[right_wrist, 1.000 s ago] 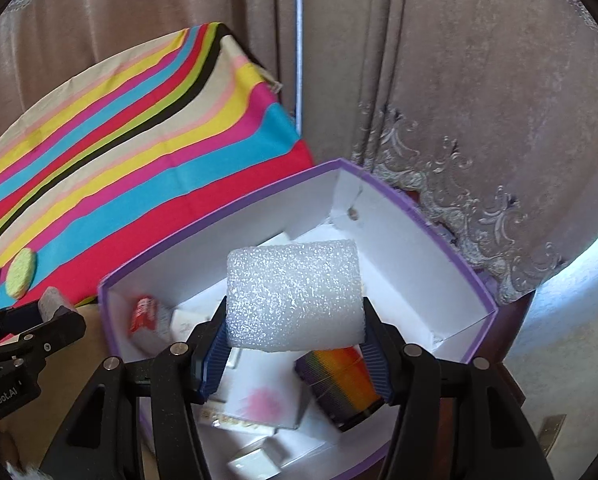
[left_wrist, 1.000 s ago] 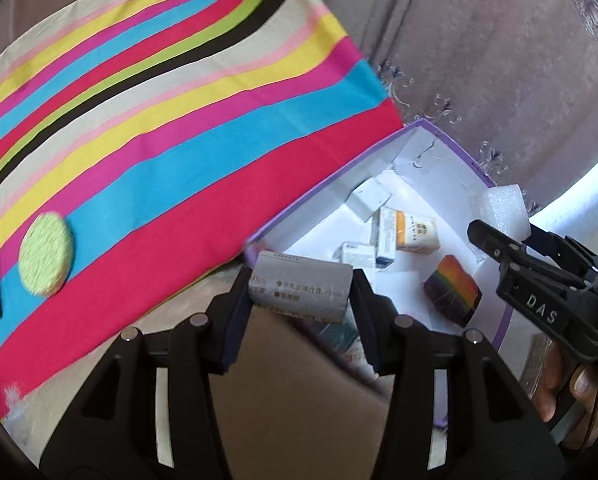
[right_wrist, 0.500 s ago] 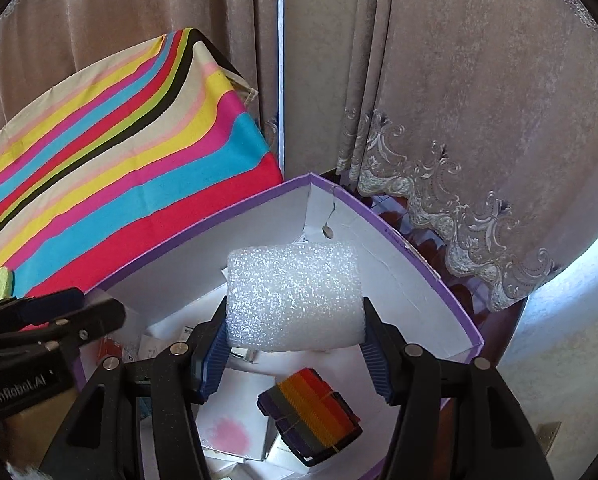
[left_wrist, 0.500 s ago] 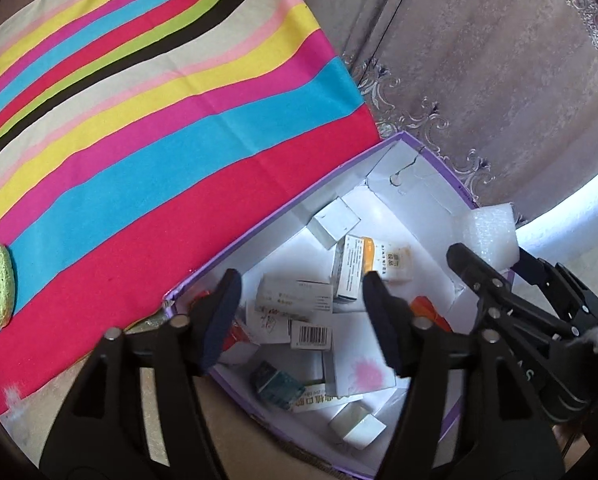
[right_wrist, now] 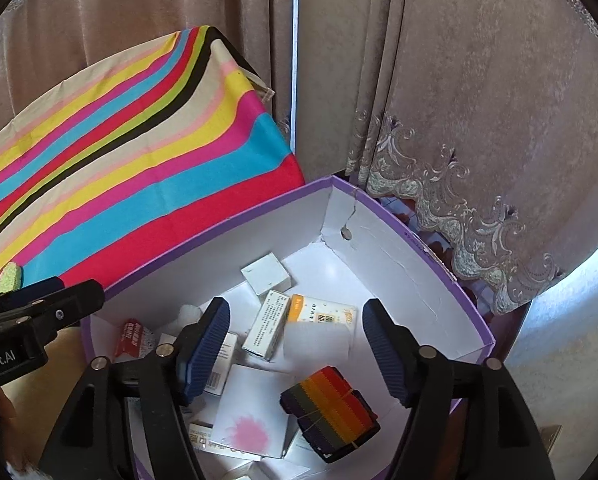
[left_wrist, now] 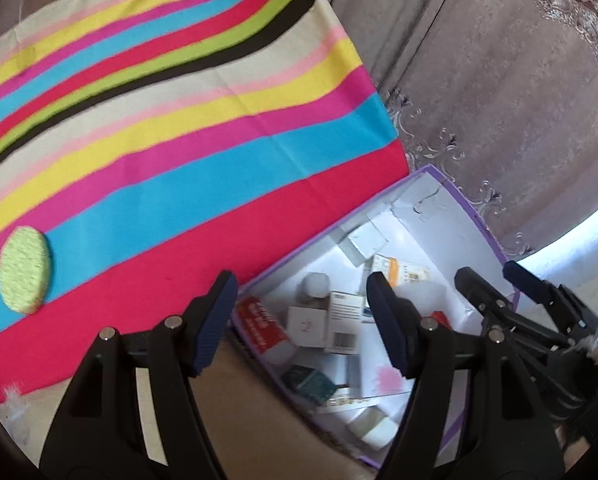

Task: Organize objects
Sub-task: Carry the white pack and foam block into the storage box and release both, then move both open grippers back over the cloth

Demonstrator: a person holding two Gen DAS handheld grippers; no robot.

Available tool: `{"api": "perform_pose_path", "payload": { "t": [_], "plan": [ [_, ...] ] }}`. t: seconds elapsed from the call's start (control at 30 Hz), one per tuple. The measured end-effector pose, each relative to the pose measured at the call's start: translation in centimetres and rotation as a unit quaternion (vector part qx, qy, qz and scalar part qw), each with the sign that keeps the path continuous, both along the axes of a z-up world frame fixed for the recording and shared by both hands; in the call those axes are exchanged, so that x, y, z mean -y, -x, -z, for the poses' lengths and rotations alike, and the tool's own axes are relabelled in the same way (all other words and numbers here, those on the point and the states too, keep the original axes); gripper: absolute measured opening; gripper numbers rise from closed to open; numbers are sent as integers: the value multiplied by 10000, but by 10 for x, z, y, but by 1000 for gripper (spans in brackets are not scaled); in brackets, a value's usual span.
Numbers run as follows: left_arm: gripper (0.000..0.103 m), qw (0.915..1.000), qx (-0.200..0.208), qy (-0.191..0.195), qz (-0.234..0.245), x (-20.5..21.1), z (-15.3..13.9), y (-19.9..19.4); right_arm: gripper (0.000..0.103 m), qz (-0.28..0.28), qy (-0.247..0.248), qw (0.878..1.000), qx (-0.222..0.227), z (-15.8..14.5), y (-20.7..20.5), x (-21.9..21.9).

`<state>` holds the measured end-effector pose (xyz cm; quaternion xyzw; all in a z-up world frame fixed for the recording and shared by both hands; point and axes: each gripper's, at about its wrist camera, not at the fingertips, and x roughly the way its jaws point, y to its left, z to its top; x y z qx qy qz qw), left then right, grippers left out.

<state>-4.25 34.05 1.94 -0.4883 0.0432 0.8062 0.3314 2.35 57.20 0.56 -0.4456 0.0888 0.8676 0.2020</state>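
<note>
Left tongs (left_wrist: 299,316) and right tongs (right_wrist: 295,344) both just opened, empty, over the purple-rimmed box (right_wrist: 427,264) off the counter's right edge. Foam block (right_wrist: 319,338) lies blurred in the box among cartons. Green sponge (left_wrist: 23,270) on striped cloth (left_wrist: 171,152), left edge.

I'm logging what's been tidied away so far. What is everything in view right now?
Storage box: one, purple outside, white inside, beside the striped cloth.
Small cartons: several, mostly white, loose in the box.
Rainbow-striped block: one, on the box floor.
White foam piece: one, blurred, between the right gripper's open jaws.
Striped cloth: one, multicoloured, covering the table.
Green pad: one, oval, on the cloth.
Curtain: brownish, behind.
Left gripper: black, open, holding nothing.
Right gripper: black, jaws just opened.
</note>
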Motion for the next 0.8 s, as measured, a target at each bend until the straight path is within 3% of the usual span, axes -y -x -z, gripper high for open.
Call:
{"api": "perform_pose_path", "payload": {
  "t": [0.3,0.6,0.8],
  "plan": [
    [70,9989,-333,50,-332,48,-10,11,84,-560,34,9981,-258,-22,6,47],
    [73,9941,-449,-27,-989,120,-16,29,89,-1190,19,9916,-501,-36,16,116],
    [74,9871,-469,-43,-1530,176,-15,43,89,-1729,-56,9840,-416,-34,26,164]
  ]
}}
